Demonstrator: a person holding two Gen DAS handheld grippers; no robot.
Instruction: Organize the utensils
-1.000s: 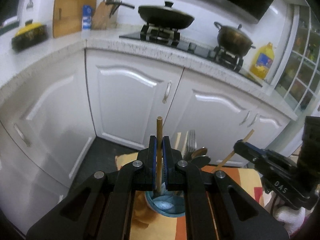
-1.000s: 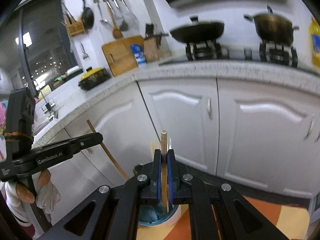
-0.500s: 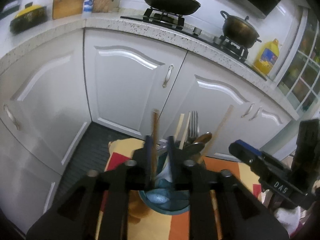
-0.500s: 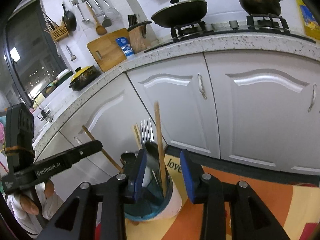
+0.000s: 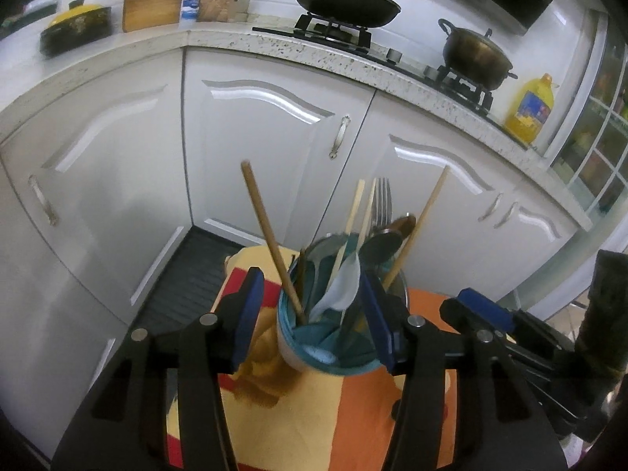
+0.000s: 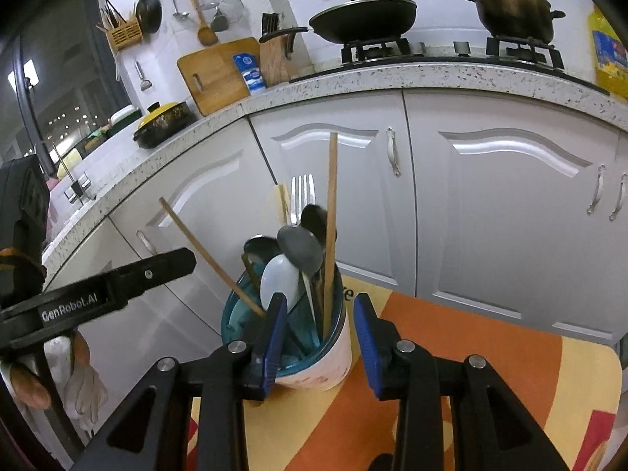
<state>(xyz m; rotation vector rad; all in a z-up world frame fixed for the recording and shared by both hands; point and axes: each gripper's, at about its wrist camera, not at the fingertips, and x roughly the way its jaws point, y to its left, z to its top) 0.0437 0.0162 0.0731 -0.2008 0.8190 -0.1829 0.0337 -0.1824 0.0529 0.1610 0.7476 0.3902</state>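
Both grippers have let go of their chopsticks since a second ago. White cabinets [image 6: 490,204] are filling the background behind the orange and yellow cloth [image 6: 451,353] bearing the utensil cup [image 6: 333,361]. Left gripper [image 5: 314,314] is hanging wide open and empty around the cup, and right gripper [image 6: 318,337] is likewise spread and empty. Left chopstick [image 5: 271,235] is leaning leftward in the cup, while right chopstick [image 6: 331,227] is standing nearly upright among spoons [image 6: 300,249] and a fork [image 6: 304,192].
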